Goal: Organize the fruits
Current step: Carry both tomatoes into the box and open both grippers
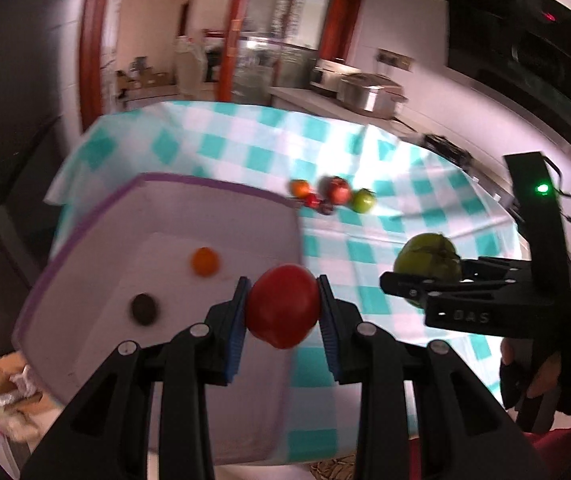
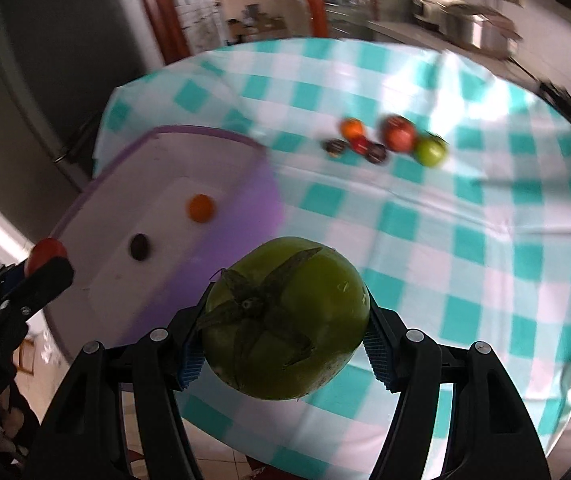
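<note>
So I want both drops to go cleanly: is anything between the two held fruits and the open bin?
Nothing visible blocks either. The left gripper holds the red fruit already above the purple-rimmed bin. The right gripper holds the green fruit over bare checked cloth beside the bin. Inside lie only a small orange fruit and a dark one.

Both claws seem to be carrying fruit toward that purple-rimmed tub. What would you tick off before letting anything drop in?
1. Left claw pinches the red fruit on both sides: ok.
2. Right claw grips the big green fruit: ok.
3. Red fruit over the tub: ok.
4. Green fruit over the tub: not ok, it looks to be over the checked cloth.
5. Free floor space beside the small orange fruit and dark fruit: ok.
6. Drop height gentle enough: cannot tell.
</note>
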{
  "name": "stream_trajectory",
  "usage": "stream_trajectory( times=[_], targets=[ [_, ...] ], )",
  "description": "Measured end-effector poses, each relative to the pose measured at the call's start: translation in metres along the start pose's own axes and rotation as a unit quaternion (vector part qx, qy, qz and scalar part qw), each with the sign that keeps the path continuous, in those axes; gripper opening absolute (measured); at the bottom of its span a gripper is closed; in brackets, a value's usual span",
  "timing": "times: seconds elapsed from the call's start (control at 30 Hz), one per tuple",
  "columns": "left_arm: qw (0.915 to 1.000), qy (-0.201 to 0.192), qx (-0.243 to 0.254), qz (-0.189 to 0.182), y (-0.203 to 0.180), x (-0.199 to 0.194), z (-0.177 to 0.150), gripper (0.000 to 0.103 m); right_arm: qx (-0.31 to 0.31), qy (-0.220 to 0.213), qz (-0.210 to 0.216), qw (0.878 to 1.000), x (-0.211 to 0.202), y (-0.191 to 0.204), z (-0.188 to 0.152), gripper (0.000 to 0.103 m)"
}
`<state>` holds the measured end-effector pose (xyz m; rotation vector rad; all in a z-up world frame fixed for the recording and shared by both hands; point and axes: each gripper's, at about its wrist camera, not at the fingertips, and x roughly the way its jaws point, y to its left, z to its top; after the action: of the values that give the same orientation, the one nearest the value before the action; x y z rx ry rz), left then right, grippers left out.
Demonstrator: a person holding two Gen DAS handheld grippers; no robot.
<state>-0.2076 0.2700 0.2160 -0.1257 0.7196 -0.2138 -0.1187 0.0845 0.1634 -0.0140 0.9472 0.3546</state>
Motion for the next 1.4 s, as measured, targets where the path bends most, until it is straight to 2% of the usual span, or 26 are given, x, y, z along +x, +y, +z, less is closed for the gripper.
stream_trajectory(
  times=[0.2,0.37,0.5,0.67,0.83,0.93,1.03,1.13,1.23,1.3,1.33,1.4],
  targets=[
    [0.9978,0.010,-0.036,0.055,0.045,-0.005,-0.006,0.033,-0.047,0.000,0.032,0.998,0.012,0.050,0.019,0.065],
    [0.9912,0.055,-0.075,0.094,0.075,0.017,-0.014,0.033,-0.087,0.014,0.050,0.995,0.029,0.072,0.031,0.065],
    [0.9860,0.084,-0.081,0.119,0.087,0.037,-0.014,0.033,-0.101,0.040,0.061,0.992,0.055,0.078,0.044,0.065],
    [0.9763,0.128,-0.083,0.154,0.101,0.067,-0.011,0.033,-0.138,0.109,0.072,0.982,0.103,0.093,0.065,0.065],
    [0.9585,0.196,-0.073,0.194,0.110,0.099,-0.012,0.033,-0.220,0.186,0.054,0.956,0.154,0.120,0.075,0.065],
    [0.9457,0.241,-0.070,0.207,0.116,0.113,-0.019,0.033,-0.278,0.230,0.052,0.931,0.181,0.139,0.067,0.065],
    [0.9318,0.285,-0.071,0.213,0.120,0.126,-0.030,0.033,-0.324,0.255,0.054,0.909,0.199,0.153,0.056,0.065],
    [0.9251,0.302,-0.070,0.219,0.122,0.130,-0.035,0.033,-0.356,0.281,0.049,0.890,0.211,0.160,0.045,0.065],
    [0.9166,0.322,-0.068,0.227,0.124,0.136,-0.034,0.034,-0.376,0.297,0.047,0.876,0.216,0.166,0.046,0.065],
    [0.9135,0.330,-0.065,0.229,0.126,0.141,-0.031,0.034,-0.383,0.327,0.044,0.863,0.225,0.167,0.044,0.065],
    [0.9101,0.335,-0.061,0.235,0.128,0.144,-0.028,0.034,-0.379,0.344,0.048,0.858,0.229,0.166,0.046,0.065],
    [0.9063,0.344,-0.056,0.239,0.131,0.149,-0.023,0.034,-0.385,0.348,0.039,0.854,0.233,0.165,0.054,0.065]
  ],
)
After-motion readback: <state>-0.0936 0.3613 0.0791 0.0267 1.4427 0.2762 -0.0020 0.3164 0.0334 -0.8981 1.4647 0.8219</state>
